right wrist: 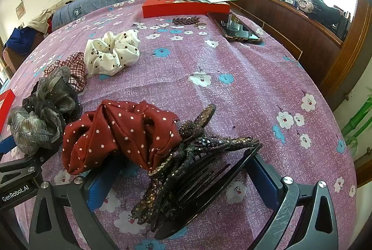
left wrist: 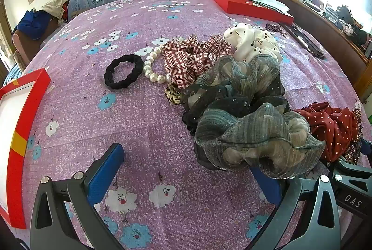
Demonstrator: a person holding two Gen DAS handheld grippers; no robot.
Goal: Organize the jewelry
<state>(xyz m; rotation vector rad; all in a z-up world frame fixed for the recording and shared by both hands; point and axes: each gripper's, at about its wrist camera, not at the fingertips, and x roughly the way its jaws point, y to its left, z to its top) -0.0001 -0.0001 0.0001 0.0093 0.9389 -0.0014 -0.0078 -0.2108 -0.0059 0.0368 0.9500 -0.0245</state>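
On the purple flowered bedspread (left wrist: pixel 144 124) lie a black hair tie (left wrist: pixel 123 72), a pearl bracelet (left wrist: pixel 153 66), a plaid scrunchie (left wrist: pixel 190 59), a white dotted scrunchie (left wrist: pixel 253 45) and a big grey scrunchie (left wrist: pixel 251 133). My left gripper (left wrist: pixel 186 180) stands open just before them, and the grey scrunchie overlaps its right fingertip. In the right wrist view, a sequined hair comb (right wrist: pixel 186 168) lies between the wide fingers of my open right gripper (right wrist: pixel 183 180). A red polka-dot scrunchie (right wrist: pixel 121 133) rests against the comb, over the left fingertip.
A red-rimmed open box (left wrist: pixel 21 133) sits at the left edge. A flat red box (right wrist: pixel 186 8) with papers lies at the far side, with a leaf-shaped clip (right wrist: pixel 186 20) and a phone (right wrist: pixel 237 28) near it. A wooden headboard runs along the right.
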